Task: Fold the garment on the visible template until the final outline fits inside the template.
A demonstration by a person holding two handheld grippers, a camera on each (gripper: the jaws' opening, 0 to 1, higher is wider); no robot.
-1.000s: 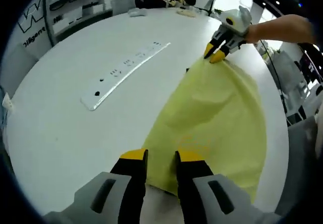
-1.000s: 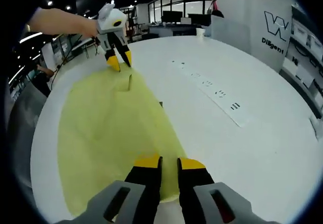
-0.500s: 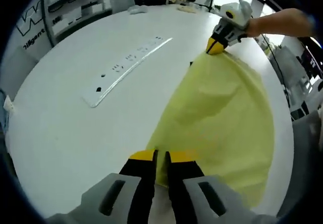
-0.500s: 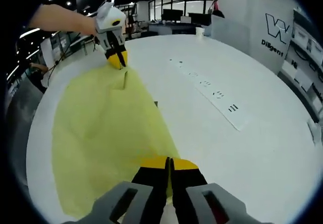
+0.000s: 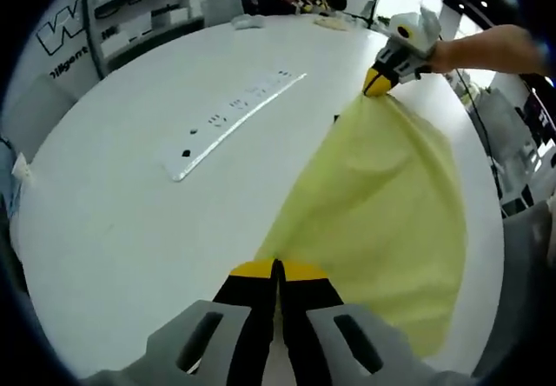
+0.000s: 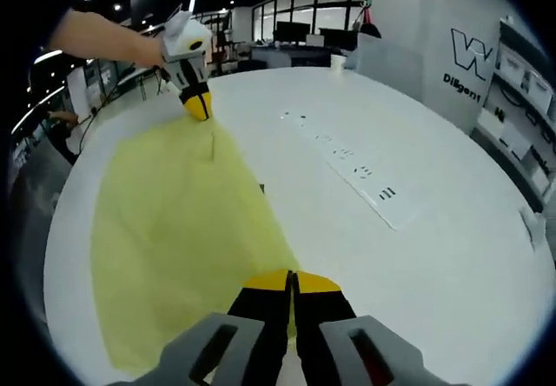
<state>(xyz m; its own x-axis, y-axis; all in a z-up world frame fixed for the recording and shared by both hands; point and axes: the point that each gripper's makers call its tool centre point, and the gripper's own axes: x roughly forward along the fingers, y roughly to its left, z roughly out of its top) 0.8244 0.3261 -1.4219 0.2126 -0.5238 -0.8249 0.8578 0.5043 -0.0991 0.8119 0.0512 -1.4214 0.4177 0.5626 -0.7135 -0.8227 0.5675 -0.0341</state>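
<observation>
A pale yellow garment lies spread on the white table. In the left gripper view my left gripper is shut on the garment's near edge. My right gripper, held by a hand, is shut on the far corner, and the edge between the two is stretched and raised. The right gripper view has the same garment, with my right gripper shut on its near edge and my left gripper shut on the far corner. A small dark mark peeks out beside the cloth's edge.
A long white power strip lies across the table beside the garment, also seen as the power strip. The table's rim curves close past the cloth. Shelves and desks stand beyond.
Both grippers went from open to shut on the garment's edge. The edge between them has pulled straighter and lifted a little off the table.
</observation>
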